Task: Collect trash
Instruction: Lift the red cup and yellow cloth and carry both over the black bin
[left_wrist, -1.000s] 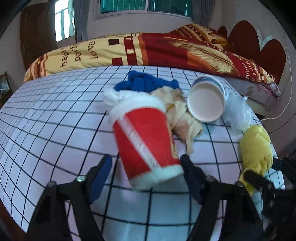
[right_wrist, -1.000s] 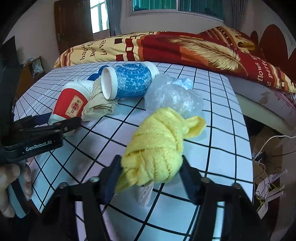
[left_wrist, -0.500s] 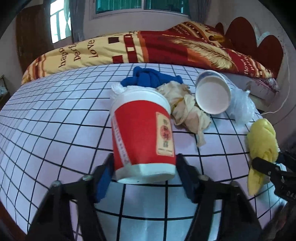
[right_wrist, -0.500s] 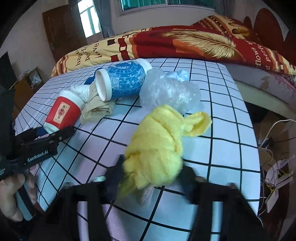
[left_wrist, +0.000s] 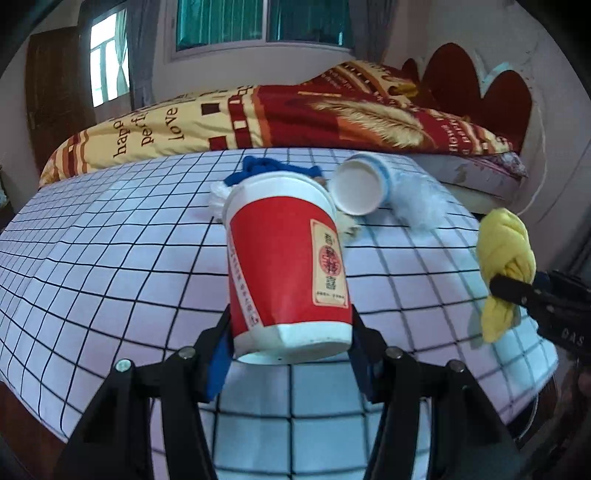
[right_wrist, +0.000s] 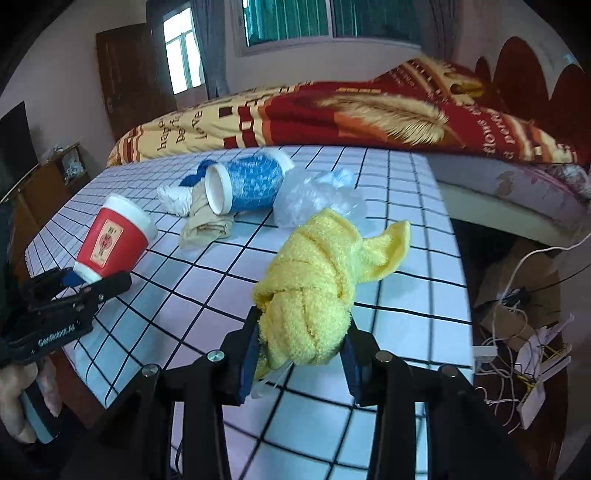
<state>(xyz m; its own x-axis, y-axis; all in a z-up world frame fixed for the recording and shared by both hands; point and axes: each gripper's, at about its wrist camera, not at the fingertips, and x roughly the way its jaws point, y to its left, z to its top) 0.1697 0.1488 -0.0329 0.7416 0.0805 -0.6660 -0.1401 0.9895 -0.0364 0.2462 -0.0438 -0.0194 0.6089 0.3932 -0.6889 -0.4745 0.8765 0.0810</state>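
My left tool (left_wrist: 290, 343) is clamped on the base end of the red paper cup (left_wrist: 286, 258), both pads against its sides. The cup's long axis runs away from the tool, its white rim pointing toward the bed (left_wrist: 295, 110), and its base is lifted clear of the tabletop (left_wrist: 110, 258). It is red with white bands at rim and base and carries a cream label with red characters.

My right tool (right_wrist: 299, 350) is still closing on the yellow knotted cloth (right_wrist: 317, 288), which sits between the jaws with the pads pressed into its lower end. The cloth's long axis also runs away from the tool, a loose flap sticking out to the right at its far end. It is a fuzzy twisted bundle.

Beyond the red cup lie a blue paper cup (right_wrist: 247, 184) on its side, open mouth facing the tools, a crumpled beige cloth (right_wrist: 207, 225) touching that mouth, a white crumpled scrap (right_wrist: 173, 197), a dark blue cloth (left_wrist: 273, 168) and a clear plastic bag (right_wrist: 314, 195) just beside the blue cup. Nothing lies between either tool and its item. Tangled cables (right_wrist: 524, 332) lie off the tabletop's right edge.
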